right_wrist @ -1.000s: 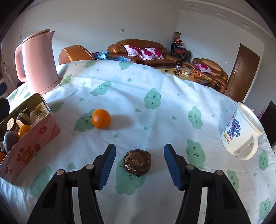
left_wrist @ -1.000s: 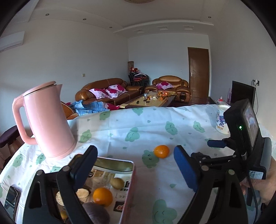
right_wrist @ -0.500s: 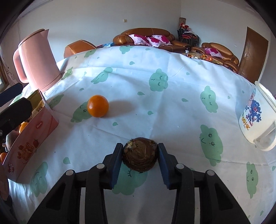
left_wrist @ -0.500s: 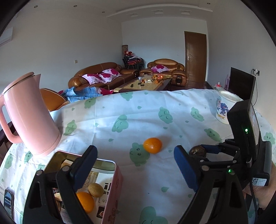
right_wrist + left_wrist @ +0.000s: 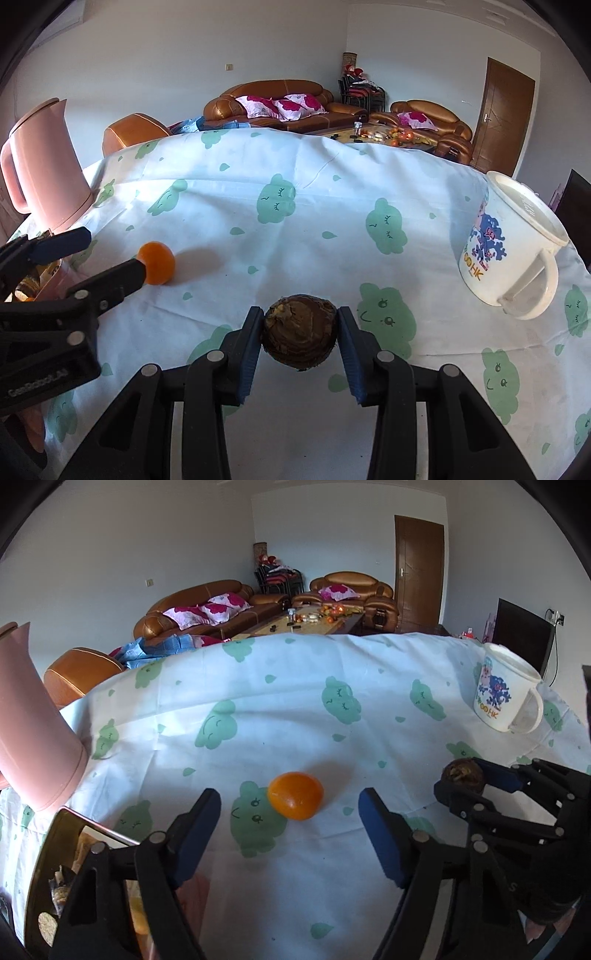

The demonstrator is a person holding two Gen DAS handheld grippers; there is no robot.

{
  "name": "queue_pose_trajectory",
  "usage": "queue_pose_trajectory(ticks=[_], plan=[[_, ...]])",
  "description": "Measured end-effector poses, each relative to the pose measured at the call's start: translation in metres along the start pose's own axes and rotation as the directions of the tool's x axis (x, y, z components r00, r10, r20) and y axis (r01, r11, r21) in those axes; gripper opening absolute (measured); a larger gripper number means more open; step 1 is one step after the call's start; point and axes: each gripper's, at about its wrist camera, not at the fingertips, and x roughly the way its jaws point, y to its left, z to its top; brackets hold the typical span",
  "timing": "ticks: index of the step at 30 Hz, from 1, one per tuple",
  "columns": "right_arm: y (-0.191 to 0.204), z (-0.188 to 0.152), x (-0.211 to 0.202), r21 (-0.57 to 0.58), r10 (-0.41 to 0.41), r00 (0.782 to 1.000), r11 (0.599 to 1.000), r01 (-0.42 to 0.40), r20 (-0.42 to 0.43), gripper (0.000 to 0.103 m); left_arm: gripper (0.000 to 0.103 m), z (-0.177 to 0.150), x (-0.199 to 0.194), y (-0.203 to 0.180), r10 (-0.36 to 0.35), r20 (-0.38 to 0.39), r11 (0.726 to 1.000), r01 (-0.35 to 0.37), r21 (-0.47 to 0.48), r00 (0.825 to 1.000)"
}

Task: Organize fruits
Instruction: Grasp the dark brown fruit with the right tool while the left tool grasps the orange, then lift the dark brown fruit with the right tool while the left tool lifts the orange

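An orange (image 5: 295,800) lies on the cloud-print tablecloth (image 5: 280,709). My left gripper (image 5: 290,834) sits just short of it with its jaws closing; the orange is between and slightly ahead of the blue pads (image 5: 380,834), which do not touch it. In the right wrist view the left gripper (image 5: 114,250) comes in from the left, its near fingertip beside the orange (image 5: 157,263). My right gripper (image 5: 299,343) is shut on a round brown fruit (image 5: 299,338), which also shows in the left wrist view (image 5: 463,773). An open tin (image 5: 55,867) holding fruit and snacks is at lower left.
A pink kettle (image 5: 44,177) stands at the table's left, behind the tin (image 5: 48,273). A white printed mug (image 5: 506,251) stands at the right. Beyond the table's far edge are brown sofas (image 5: 280,99) and a coffee table.
The right jaws closed onto the brown fruit. The left gripper moved from above the tin to the orange, and its jaws narrowed.
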Motion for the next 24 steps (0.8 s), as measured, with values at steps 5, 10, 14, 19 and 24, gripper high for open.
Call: queue_pose_trajectory(ticks=[5,10,14,19,24], plan=[[-0.006,0.0,-0.001,0.026,0.014,1.0,1.0,-0.014,0.01,0.042,0.061,0.007,0.028,-0.001,-0.026,-0.066,0.999,0.025,-0.024,0.997],[-0.007,0.0,-0.004,0.035,0.021,0.999,0.999,-0.022,0.024,0.042,0.059,0.007,0.046,-0.004,-0.013,-0.108,1.0,0.012,-0.013,0.994],[-0.006,0.0,-0.005,0.024,0.022,0.999,0.999,-0.023,0.032,0.042,0.043,0.005,0.05,0.0,-0.047,-0.13,0.998,0.043,-0.035,0.99],[-0.007,0.0,-0.007,0.025,0.027,0.999,0.999,-0.028,0.045,0.042,0.043,-0.002,0.04,-0.003,-0.092,-0.117,0.995,0.089,-0.032,0.989],[-0.006,-0.001,-0.009,0.018,0.027,0.998,0.999,-0.028,0.054,0.042,0.043,-0.007,0.026,-0.008,-0.102,-0.088,0.995,0.101,-0.011,0.991]])
